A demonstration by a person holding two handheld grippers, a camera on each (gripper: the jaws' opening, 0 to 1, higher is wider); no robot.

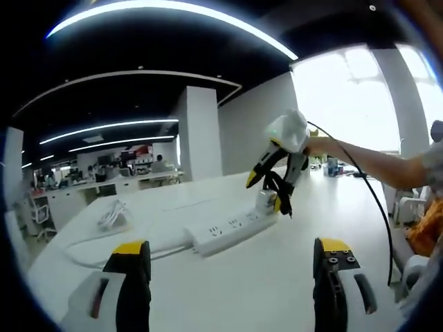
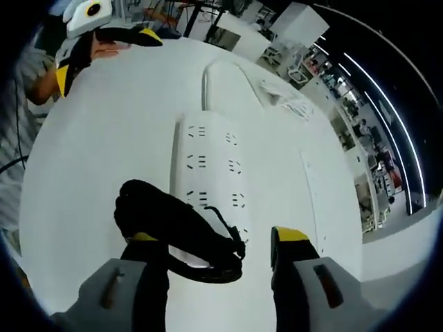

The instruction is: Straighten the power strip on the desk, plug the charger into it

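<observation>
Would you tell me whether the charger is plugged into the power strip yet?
Cannot tell. The right gripper holds the white charger at the power strip end; seating is hidden.

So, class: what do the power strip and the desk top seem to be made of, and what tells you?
Power strip: probably hard white plastic with a smooth moulded shell, rounded corners and crisp socket slots. Desk: likely a white laminate or painted board, uniform and grainless with a soft sheen from the window light; the core material is not visible.

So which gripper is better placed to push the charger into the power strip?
Right. The right gripper is directly over the near end of the power strip, jaws around the charger. The left gripper hangs open, off the strip.
</observation>
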